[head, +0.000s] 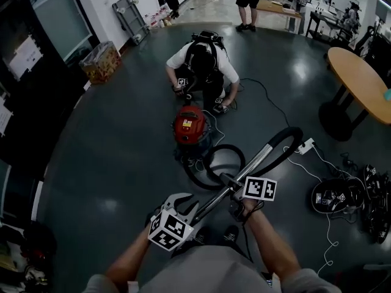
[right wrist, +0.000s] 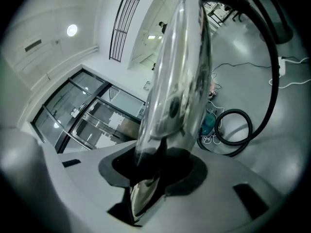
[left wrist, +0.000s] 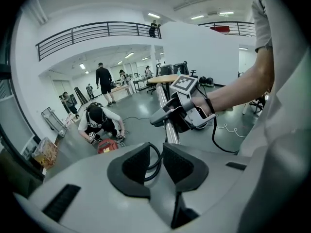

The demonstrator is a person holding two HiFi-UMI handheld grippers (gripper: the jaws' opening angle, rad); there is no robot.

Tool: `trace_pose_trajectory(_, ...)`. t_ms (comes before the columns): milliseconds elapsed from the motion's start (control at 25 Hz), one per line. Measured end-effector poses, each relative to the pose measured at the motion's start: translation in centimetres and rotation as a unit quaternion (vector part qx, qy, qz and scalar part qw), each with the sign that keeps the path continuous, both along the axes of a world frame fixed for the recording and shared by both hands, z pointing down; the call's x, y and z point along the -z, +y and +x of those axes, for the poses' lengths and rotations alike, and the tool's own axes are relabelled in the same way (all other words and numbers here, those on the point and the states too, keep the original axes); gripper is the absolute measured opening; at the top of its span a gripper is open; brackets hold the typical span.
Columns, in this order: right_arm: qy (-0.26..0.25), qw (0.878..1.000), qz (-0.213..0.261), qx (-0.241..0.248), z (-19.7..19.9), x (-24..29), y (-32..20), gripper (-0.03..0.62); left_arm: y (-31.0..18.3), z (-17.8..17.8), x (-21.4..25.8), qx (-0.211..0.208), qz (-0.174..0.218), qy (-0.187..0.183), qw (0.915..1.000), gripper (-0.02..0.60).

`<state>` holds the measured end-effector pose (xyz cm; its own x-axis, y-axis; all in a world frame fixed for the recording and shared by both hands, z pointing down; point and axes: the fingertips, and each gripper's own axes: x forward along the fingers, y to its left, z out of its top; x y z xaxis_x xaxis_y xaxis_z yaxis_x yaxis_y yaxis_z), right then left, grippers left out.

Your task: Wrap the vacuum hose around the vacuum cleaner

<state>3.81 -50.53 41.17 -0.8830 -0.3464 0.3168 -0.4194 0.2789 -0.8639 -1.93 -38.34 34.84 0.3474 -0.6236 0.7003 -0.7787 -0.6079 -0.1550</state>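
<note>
The red vacuum cleaner point(head: 190, 126) stands on the dark floor ahead of me. Its black hose point(head: 214, 163) loops on the floor beside it and arches up to a shiny metal wand point(head: 256, 160). My right gripper point(head: 235, 194) is shut on that wand, which fills the right gripper view point(right wrist: 180, 72) with the hose point(right wrist: 272, 67) trailing beyond. My left gripper point(head: 183, 205) sits just below the wand's lower end. In the left gripper view its jaws point(left wrist: 156, 161) stand a narrow gap apart with nothing pressed between them. The wand point(left wrist: 167, 127) runs just past them.
A person point(head: 201, 66) crouches right behind the vacuum cleaner with two grippers. White cables and a power strip point(head: 305, 145) lie to the right, near black gear point(head: 336, 194) on the floor. A round wooden table point(head: 360, 84) stands far right and a cardboard box point(head: 101, 61) far left.
</note>
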Motion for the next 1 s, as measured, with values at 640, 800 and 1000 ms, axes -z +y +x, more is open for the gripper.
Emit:
trace_pose_trajectory(640,0.015,1.0,0.006,-0.008,9.4,-3.0,-6.6,0.14,-2.2,2.5,-3.0,0.004,-0.079,0.016,0.9968,0.092)
trace_pose_trajectory(800,0.043,0.998,0.018,0.03,10.0,-3.8,-6.8,0.14,-3.3,3.9,-2.6,0.013,-0.071,0.001,0.9974,0.092)
trace_pose_trajectory(1000,0.097,0.991,0.04,0.086,11.4,-5.5,-5.3,0.14,-4.2,6.0,-3.1,-0.005,-0.071,-0.01,0.9974,0.092)
